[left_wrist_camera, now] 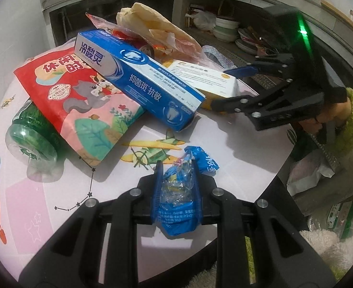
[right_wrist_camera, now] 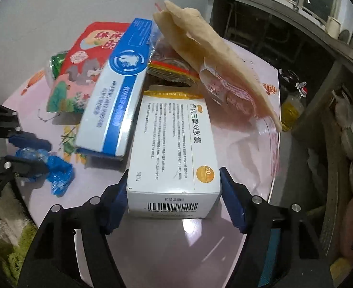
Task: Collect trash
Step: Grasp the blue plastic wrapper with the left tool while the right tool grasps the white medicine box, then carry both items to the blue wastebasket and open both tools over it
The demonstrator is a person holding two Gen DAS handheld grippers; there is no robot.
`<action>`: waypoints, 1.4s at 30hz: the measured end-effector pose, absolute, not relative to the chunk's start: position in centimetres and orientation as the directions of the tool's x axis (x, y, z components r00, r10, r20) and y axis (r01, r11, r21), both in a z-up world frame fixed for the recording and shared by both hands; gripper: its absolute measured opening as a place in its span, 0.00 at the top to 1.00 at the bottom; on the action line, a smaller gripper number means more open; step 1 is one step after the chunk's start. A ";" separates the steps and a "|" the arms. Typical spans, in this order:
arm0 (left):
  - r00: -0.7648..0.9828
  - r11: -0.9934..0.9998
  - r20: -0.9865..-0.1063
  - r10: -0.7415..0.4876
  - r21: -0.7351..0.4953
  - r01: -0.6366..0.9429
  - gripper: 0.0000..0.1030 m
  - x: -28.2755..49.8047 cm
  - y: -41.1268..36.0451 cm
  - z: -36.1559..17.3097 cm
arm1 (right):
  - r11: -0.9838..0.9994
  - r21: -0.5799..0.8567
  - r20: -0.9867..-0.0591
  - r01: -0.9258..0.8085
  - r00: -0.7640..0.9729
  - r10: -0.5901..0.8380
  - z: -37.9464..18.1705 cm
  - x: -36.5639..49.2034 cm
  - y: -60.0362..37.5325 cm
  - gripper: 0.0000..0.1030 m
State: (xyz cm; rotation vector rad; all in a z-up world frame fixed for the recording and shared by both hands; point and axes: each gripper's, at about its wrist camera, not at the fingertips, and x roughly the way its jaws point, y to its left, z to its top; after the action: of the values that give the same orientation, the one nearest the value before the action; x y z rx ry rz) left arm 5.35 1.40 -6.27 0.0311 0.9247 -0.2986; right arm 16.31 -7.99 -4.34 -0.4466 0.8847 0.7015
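On the left of the pink printed table (left_wrist_camera: pixel 32 216) a green plastic bottle (left_wrist_camera: pixel 30 132) lies on its side, half under a red squirrel-print snack bag (left_wrist_camera: pixel 80 100). A blue toothpaste box (left_wrist_camera: pixel 138 76) leans across that bag, propped by the heap. Nearer, the left gripper (left_wrist_camera: pixel 176 168) is clamped on a crumpled blue wrapper (left_wrist_camera: pixel 179 192), lifting one loose piece clear of the pile. To the right, the white medicine box (right_wrist_camera: pixel 174 144) lies flat between the right gripper (right_wrist_camera: pixel 173 184) pads; the left pad seems to touch, a gap shows at the right, so it looks not yet gripped. Behind it a tan paper bag (right_wrist_camera: pixel 212 55) slopes over the heap.
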 end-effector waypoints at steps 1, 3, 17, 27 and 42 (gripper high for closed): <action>0.563 0.958 -0.791 -0.240 -0.100 0.268 0.80 5.3 1.4 -6.3 | 0.697 -0.065 -0.821 -0.714 0.435 0.370 -4.2 16.0 -8.1 0.33; 0.563 0.958 -0.791 -0.240 -0.099 0.269 0.80 5.5 1.6 -6.2 | 0.703 -0.068 -0.824 -0.708 0.437 0.360 -3.9 14.9 -8.5 0.33; 0.577 0.962 -0.786 -0.220 -0.078 0.261 0.80 5.6 1.3 -5.7 | 0.772 -0.001 -0.836 -0.636 0.425 0.349 -2.7 9.0 -10.5 0.11; 0.618 0.975 -0.765 -0.183 -0.062 0.213 0.81 4.1 1.2 -4.3 | 0.804 0.095 -0.874 -0.587 0.338 0.350 -5.1 13.3 -9.3 0.32; 0.543 0.869 -0.714 -0.442 -0.190 0.457 0.81 9.3 -8.2 2.0 | 0.925 0.366 -0.698 -0.105 0.627 0.347 -1.0 6.3 -25.5 0.33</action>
State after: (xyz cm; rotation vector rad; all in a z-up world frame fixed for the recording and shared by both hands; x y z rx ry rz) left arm 9.26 -8.22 2.00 0.0194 0.8416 -0.5341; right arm 6.32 -25.52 -1.04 0.3048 0.8575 0.2636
